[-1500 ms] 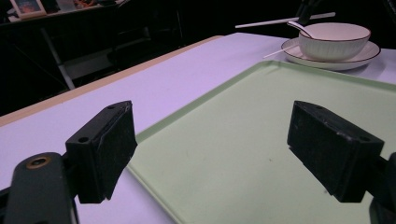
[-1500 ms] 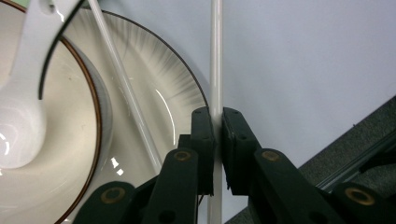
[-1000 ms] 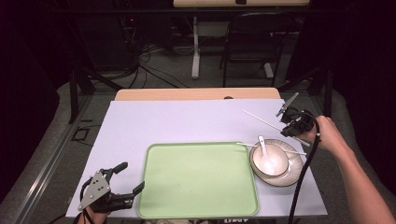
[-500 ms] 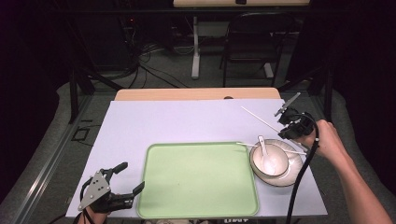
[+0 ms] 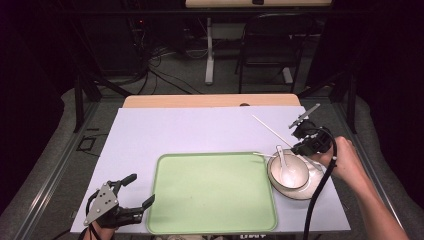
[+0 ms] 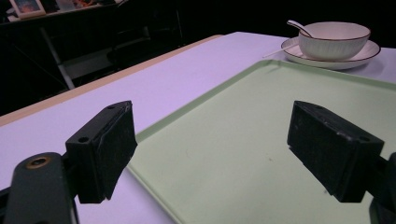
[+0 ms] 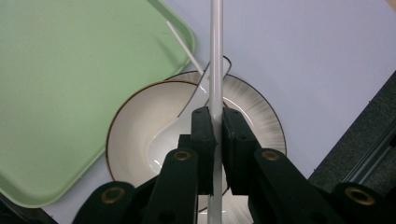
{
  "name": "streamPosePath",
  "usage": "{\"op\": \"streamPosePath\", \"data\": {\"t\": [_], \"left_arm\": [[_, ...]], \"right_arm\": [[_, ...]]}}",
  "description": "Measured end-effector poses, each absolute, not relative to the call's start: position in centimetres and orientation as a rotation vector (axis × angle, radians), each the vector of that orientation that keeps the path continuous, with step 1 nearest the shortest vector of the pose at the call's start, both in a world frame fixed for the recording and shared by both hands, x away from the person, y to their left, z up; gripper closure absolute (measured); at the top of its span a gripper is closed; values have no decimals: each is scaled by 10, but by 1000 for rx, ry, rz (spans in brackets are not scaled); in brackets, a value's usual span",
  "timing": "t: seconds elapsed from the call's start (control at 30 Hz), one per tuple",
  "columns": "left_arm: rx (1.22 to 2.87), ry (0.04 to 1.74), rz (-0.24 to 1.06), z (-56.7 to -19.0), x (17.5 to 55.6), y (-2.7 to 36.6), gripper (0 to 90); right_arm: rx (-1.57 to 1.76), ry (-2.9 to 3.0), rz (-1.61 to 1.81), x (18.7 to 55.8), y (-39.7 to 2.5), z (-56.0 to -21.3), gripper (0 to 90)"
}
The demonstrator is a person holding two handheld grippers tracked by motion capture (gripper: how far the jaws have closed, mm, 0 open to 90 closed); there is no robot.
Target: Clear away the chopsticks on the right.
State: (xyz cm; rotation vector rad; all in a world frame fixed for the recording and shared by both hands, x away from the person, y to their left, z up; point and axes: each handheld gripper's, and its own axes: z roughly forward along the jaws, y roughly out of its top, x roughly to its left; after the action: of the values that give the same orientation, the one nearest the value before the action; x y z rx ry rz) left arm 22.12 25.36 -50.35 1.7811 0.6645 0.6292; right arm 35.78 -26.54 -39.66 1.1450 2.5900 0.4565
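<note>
One chopstick (image 7: 216, 56), clamped in the right gripper (image 7: 215, 122) above one bowl (image 7: 140, 135) with one spoon (image 7: 187, 112) on one plate (image 7: 261, 121), near the table's (image 5: 200, 130) right edge. A second chopstick (image 7: 184, 44), apparently, lies against one green tray (image 5: 210, 192). Left gripper (image 6: 210, 144), jaws spread apart, empty, at the tray's front-left corner.

No readable text, label or number anywhere.

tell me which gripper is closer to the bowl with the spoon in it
Right. The right gripper hangs just above the bowl, holding a white chopstick; the left gripper sits across the green tray.
</note>
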Motion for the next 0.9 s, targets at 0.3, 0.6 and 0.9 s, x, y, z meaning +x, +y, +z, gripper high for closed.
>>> {"op": "streamPosePath", "data": {"t": [0.3, 0.6, 0.9], "left_arm": [[1780, 661, 630, -503, 221, 254, 154], [1783, 654, 633, -503, 221, 254, 154], [1780, 653, 636, -503, 220, 254, 154]], "right_arm": [[1125, 2600, 518, 342, -240, -403, 839], [1104, 2622, 547, 336, -226, -409, 839], [1141, 2628, 563, 331, -216, -417, 839]]}}
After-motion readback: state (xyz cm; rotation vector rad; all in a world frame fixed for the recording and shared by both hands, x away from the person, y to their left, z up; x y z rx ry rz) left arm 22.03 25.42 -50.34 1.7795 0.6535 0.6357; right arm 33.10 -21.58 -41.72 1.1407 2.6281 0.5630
